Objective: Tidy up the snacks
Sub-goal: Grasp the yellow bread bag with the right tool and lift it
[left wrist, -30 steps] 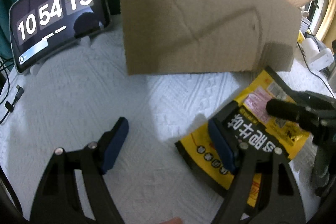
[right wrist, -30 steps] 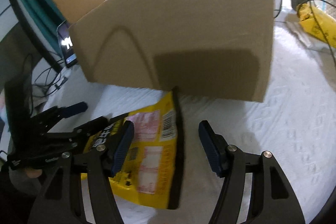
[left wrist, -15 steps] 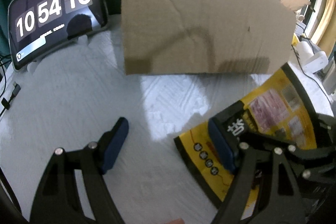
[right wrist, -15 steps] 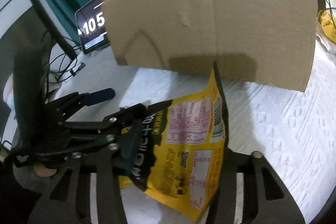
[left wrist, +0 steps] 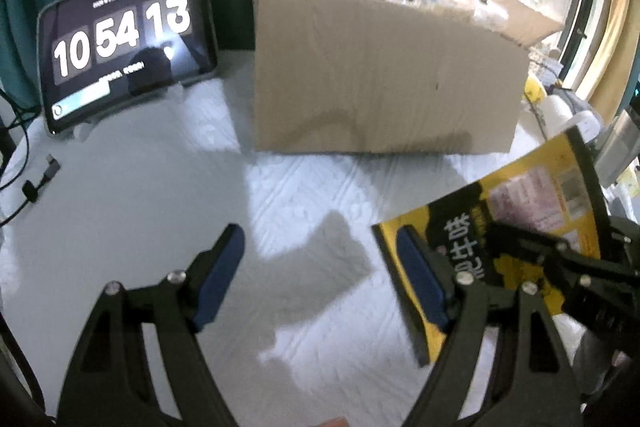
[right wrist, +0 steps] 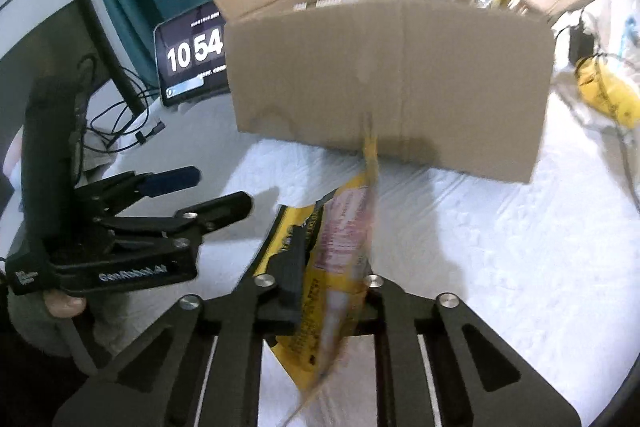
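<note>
One yellow-and-black foil snack packet with printed labels (right wrist: 340, 267) stood on edge between the two black fingers of the right gripper (right wrist: 332, 293), whose jaws had just been closing and were now clamped flat against the packet's lower part, so that the packet was held clear of the white textured tablecloth (right wrist: 500, 267) with its upper edge pointing toward the open brown cardboard box (right wrist: 392, 91). In the left wrist view the same packet (left wrist: 532, 203) appeared at the right, tilted, with its lower left edge just behind the right-hand blue pad of the left gripper (left wrist: 320, 267). That gripper's two blue-padded fingers stood well apart with only tablecloth between them and gripped nothing. Both grippers pointed obliquely downward toward the box, the left one lying to the left of the right one; a thumb (right wrist: 64, 305) of the person's hand showed under the left gripper's black handle. One box stood near the middle of the table, its flaps raised and pale wrapped goods visible inside. One dark tablet showing a digital clock (left wrist: 124, 39) stood propped left of the box. A further yellow package (right wrist: 604, 91) lay to the box's right, blurred.
</note>
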The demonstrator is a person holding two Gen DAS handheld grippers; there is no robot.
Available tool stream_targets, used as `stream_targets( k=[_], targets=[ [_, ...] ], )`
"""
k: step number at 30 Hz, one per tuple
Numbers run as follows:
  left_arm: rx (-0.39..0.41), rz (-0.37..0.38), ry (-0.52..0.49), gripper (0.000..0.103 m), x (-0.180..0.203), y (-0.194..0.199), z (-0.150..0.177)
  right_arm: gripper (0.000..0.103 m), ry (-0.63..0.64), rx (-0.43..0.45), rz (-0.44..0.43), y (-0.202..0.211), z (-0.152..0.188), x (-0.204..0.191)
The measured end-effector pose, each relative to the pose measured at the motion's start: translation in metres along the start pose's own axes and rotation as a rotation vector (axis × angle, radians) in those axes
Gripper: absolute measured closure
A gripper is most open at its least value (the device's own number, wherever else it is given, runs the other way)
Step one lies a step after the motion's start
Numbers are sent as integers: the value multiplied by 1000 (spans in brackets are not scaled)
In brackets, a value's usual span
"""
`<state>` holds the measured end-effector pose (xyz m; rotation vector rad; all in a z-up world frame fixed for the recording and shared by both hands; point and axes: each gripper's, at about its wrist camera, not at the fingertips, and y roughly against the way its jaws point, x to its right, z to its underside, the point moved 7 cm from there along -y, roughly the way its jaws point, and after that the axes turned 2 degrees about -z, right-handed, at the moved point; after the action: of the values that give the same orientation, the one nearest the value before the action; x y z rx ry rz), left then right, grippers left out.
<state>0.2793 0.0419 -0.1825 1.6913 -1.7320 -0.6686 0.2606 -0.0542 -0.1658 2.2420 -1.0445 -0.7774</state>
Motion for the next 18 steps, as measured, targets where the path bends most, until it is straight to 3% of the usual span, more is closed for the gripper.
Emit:
stream_targets(
  k=[18],
  targets=[
    [157,-2,-34,24,26,73,-30,94,21,177,73,89,-24,18]
  ],
)
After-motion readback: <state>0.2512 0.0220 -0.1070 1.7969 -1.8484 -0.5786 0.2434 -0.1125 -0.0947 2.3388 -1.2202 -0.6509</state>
